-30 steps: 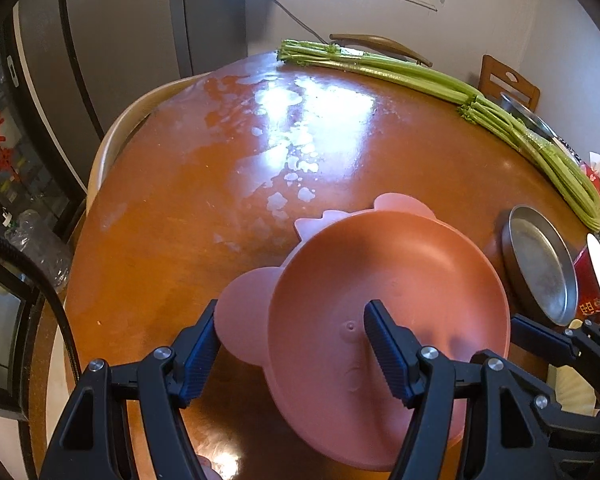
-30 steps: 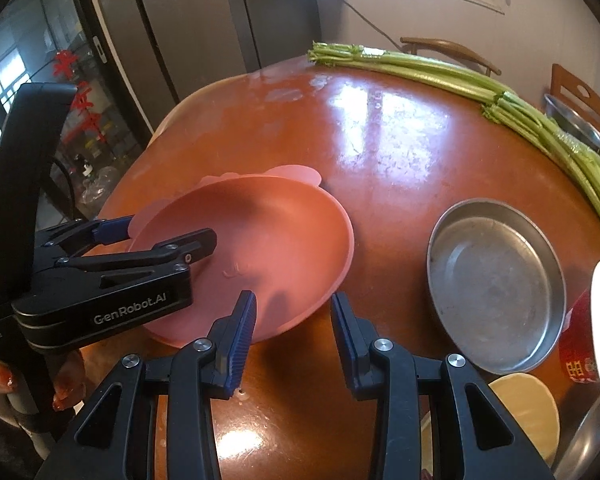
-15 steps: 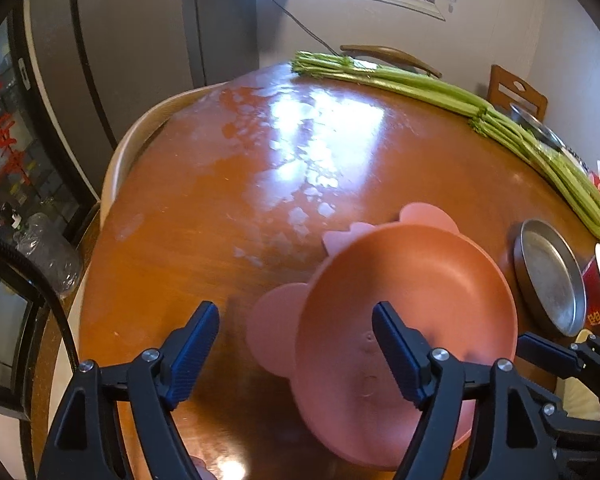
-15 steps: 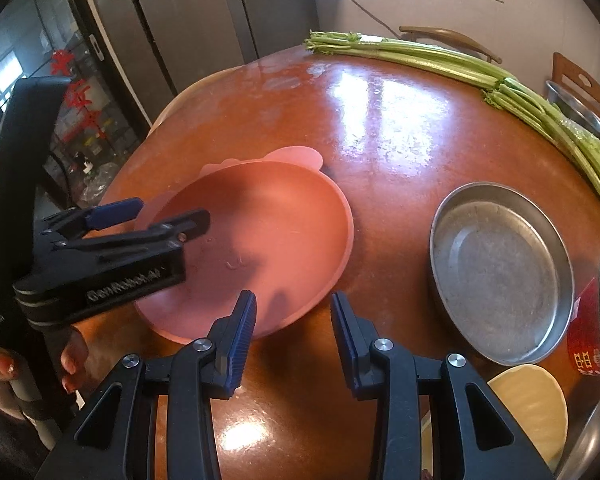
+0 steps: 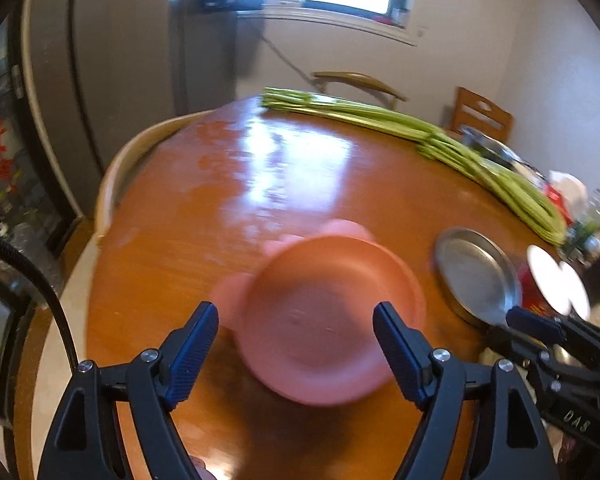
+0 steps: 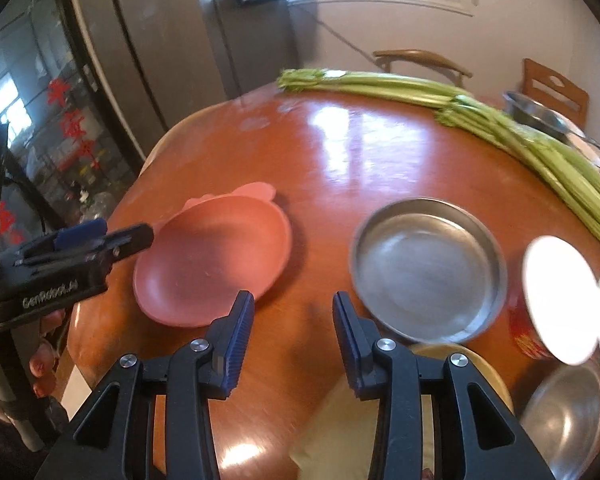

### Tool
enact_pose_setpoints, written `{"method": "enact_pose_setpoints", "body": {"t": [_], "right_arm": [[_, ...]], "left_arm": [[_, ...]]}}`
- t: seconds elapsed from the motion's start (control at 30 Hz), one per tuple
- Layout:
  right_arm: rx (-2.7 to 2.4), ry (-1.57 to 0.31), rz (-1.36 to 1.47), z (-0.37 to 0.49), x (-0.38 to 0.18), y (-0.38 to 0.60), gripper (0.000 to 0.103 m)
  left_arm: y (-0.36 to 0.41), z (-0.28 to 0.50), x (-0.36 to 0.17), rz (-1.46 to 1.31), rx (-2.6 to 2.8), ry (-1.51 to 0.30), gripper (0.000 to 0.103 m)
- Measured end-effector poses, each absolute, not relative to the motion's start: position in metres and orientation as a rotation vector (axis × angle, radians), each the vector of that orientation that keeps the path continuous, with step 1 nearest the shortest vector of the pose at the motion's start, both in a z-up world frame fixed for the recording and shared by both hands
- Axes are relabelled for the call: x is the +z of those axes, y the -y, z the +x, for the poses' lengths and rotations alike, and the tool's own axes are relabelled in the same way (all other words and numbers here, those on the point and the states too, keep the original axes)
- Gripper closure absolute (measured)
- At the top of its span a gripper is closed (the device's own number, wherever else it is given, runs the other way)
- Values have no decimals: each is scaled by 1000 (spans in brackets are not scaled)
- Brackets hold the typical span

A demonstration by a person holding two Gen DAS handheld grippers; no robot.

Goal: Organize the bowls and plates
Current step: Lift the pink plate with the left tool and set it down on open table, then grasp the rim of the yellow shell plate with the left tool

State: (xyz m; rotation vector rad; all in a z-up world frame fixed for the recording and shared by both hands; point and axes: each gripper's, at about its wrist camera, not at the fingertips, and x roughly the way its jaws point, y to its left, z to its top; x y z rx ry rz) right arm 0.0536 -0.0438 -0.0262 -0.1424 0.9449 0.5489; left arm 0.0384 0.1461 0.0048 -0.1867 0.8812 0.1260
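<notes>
A pink plate with ear-shaped tabs (image 5: 324,316) (image 6: 216,256) lies flat on the round wooden table (image 5: 204,216). My left gripper (image 5: 296,312) hovers open above the plate, its blue pads wide of the rim and touching nothing; the right wrist view shows it (image 6: 100,236) at the plate's left edge. To the right of the pink plate sits a steel plate (image 5: 476,276) (image 6: 424,268). My right gripper (image 6: 293,300) hangs over bare wood between the two plates, its jaws opening slightly with nothing between them. A pale yellow plate (image 6: 324,432) lies under its fingers.
Long celery stalks (image 6: 500,120) run across the far right of the table. A red cup with a white lid (image 6: 556,296) and a steel bowl (image 6: 560,412) stand at the near right, another steel bowl (image 6: 536,116) at the back. Chairs ring the table.
My left gripper opened wider and lifted up and back off the pink plate, which stays on the table. The right gripper also rose and shifted toward the steel plate.
</notes>
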Motion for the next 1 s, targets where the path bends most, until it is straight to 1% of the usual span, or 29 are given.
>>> {"method": "enact_pose_setpoints", "body": {"t": [0.2,0.47,0.73,1.0], "right_arm": [[482,-919,-108,16,-14,95,60],[392,-945,-90,-35,-25,147,60],[353,-992,-35,-60,-38,179,60],[356,-1036,29,-54,-49,189,60]], "left_arm": [[-95,36,1,-123,-6,-905,24],[-29,46,-16,-56,-164,-965,24],[9,53,-27,63,-213,-981,24],[29,69,-30,124,-264,-969,24]]}}
